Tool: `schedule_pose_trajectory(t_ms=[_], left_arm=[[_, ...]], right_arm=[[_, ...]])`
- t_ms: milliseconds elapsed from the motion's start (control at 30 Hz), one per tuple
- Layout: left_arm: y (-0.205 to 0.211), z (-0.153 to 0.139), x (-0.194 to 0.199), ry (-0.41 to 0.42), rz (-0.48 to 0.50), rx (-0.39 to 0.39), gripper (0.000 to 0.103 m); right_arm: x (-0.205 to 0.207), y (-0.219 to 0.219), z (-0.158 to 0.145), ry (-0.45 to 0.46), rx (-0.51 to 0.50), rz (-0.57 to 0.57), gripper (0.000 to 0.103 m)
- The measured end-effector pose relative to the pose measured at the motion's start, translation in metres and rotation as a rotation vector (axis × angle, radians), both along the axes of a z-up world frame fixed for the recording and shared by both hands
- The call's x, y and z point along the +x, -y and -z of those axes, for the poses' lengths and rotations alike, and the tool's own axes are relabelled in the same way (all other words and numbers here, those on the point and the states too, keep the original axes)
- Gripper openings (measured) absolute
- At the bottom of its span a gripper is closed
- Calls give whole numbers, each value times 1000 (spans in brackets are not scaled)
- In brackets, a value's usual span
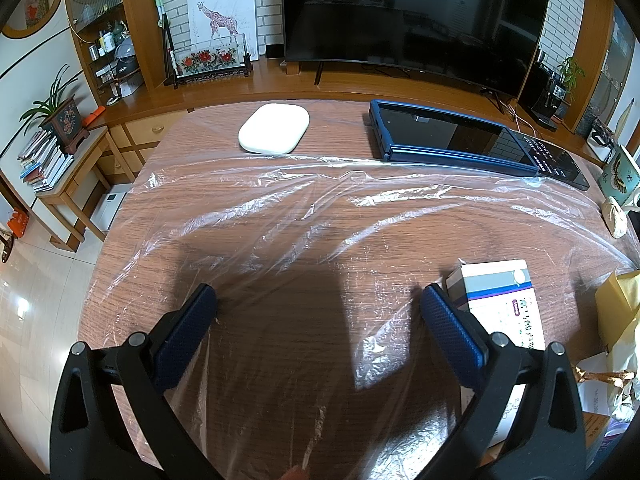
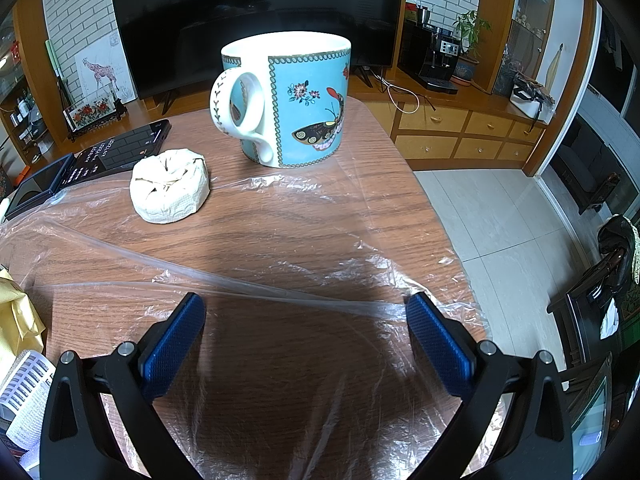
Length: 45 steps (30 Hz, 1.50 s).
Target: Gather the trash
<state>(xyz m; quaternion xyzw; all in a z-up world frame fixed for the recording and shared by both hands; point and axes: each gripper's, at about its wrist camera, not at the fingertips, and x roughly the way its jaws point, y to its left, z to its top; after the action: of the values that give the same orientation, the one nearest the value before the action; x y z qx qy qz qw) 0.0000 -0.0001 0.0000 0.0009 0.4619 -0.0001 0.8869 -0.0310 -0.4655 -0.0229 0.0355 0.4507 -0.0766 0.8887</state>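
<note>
left wrist view: your left gripper (image 1: 318, 304) hangs with its jaws spread wide, the ribbed blue pads (image 1: 188, 332) clamped on nothing, over a thin, crinkled clear plastic bag (image 1: 304, 208) that lies flat on the wood-grain table (image 1: 120, 248). at 11 o'clock sits a smooth white rounded pad (image 1: 274, 129); at 1 o'clock a glossy dark device with a blue edge (image 1: 460, 136); at 3 o'clock a printed cardboard box (image 1: 500, 292).

right wrist view: your right gripper (image 2: 306, 322) is also spread apart and empty above the same film. a crumpled white paper wad (image 2: 170, 191), round and puckered, lies at 10 o'clock, just beside a glazed turquoise butterfly mug (image 2: 298, 100) at 12.
</note>
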Motion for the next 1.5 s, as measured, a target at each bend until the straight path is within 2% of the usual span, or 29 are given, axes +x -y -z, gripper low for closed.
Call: schedule_pose_trajectory(t_ms=[1133,1200,1267,1400,1500], left_arm=[[0,0,2,1,1,0,102],[-1,0,3,-6,19,8,102],[-7,-7,5,-22,-12,36,101],[-23,-50,-13,62,-44,-63,101],[-25,-71,-28,103,-21,-185,101]], right_arm=[[0,0,0,0,1,-5,99],[1,2,-2,-17,17,-6,99],[-3,6,-13,2,82,3,99],[-12,-1,-56,78,186,-38,99],[-18,-34,-82,111,204,-158,99]])
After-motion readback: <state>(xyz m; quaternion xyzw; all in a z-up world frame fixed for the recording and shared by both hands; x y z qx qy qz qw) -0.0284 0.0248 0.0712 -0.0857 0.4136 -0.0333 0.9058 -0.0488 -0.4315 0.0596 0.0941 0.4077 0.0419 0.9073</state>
